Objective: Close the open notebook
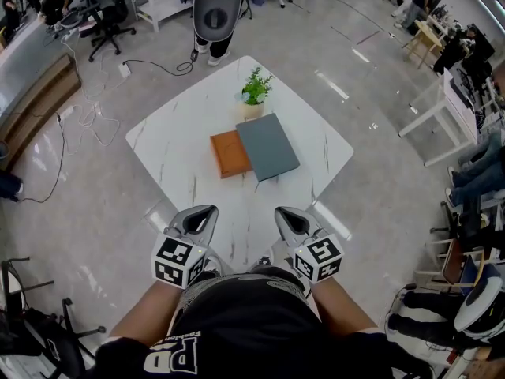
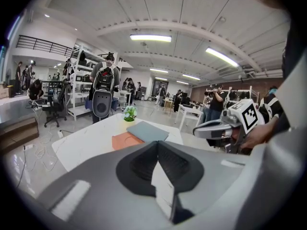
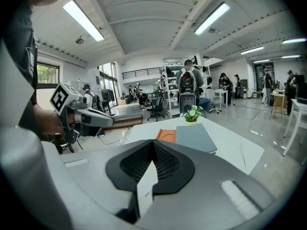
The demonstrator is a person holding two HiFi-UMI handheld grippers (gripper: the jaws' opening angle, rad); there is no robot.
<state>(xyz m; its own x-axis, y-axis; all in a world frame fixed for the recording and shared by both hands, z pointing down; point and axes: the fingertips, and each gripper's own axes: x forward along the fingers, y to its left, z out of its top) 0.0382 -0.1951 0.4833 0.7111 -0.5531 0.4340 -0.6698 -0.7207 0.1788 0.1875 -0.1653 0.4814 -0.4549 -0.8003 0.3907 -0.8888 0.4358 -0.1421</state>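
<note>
A busy workshop is seen from above, its glossy grey floor strewn with cables at the left. A white marbled table is set corner-on at the centre, and a rounded grey machine is parked just beyond its far corner. A grey notebook is laid flat near the table's middle, with an orange book tucked against its left edge. A small potted plant is placed just behind both. The left gripper and right gripper are held over the table's near corner, well apart from the notebook, each with jaws pressed together on nothing.
</note>
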